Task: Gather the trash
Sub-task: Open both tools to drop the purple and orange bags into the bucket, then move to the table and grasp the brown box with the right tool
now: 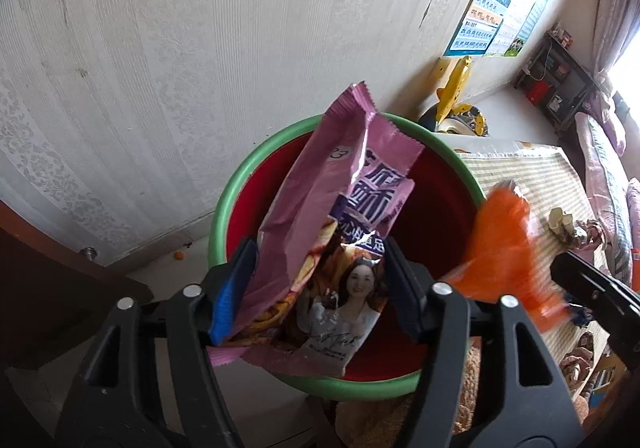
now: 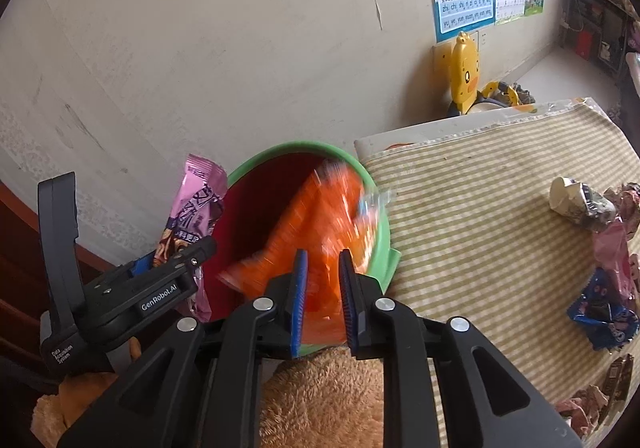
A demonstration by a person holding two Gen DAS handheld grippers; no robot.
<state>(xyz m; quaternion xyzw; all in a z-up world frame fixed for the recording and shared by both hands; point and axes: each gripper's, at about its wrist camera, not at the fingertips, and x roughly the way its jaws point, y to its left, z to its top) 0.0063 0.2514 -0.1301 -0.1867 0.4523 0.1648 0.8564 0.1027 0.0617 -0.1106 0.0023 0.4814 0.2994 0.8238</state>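
Pink wrapper (image 1: 320,232) upright between parted left gripper (image 1: 320,288) fingers, apparently loose, over bucket (image 1: 224,207).

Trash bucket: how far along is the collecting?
Done: nothing shows inside the red bucket yet.
In hand: the pink wrapper sits between the open jaws of the left hand-held gripper over the bucket; the blurred orange wrapper lies over the rim, loose between the right hand-held gripper jaws.
Left: a crushed paper cup, a blue wrapper and other scraps on the striped cloth.
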